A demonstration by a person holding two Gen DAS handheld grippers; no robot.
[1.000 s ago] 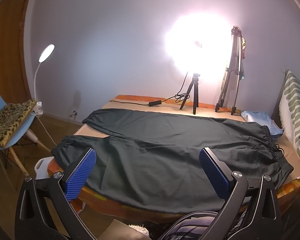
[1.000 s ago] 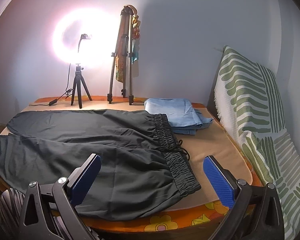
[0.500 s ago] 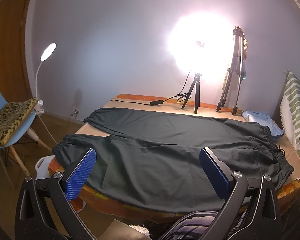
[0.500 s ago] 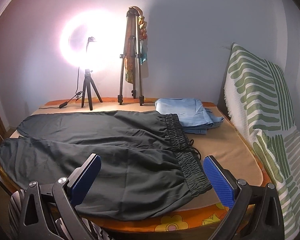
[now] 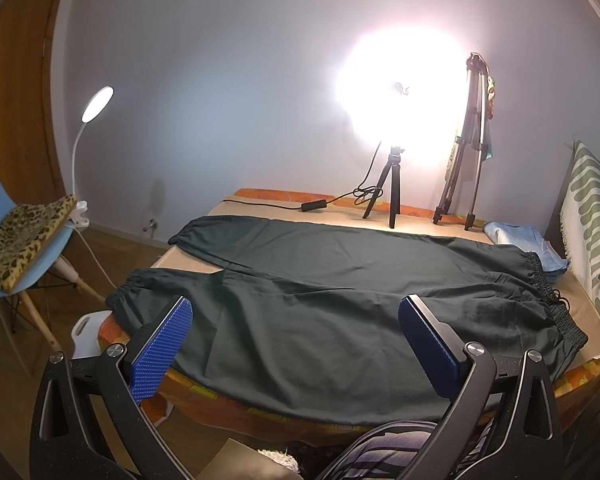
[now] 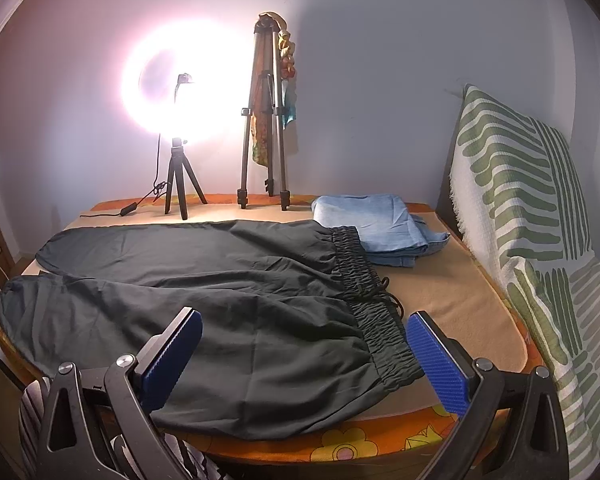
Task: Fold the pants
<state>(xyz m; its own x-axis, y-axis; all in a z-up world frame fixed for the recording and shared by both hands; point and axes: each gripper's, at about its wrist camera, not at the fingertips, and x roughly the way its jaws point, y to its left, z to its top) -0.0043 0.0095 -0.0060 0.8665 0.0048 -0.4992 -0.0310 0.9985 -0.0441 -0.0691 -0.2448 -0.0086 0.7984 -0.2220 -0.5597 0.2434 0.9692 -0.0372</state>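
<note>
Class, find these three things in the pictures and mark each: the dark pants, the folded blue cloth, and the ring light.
pants (image 6: 228, 320), right wrist view, on the near leg.
blue cloth (image 6: 372, 224), right wrist view, on its top.
ring light (image 5: 400, 92), left wrist view, on its glow.

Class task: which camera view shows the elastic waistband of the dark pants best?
The right wrist view: the gathered elastic waistband runs near centre, drawstring visible. In the left wrist view the waistband sits small and curved at the right edge.

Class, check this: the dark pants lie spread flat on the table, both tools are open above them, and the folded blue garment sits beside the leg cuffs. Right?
Not quite. The folded blue garment sits beside the waistband, as the right wrist view shows. The rest stands.
</note>
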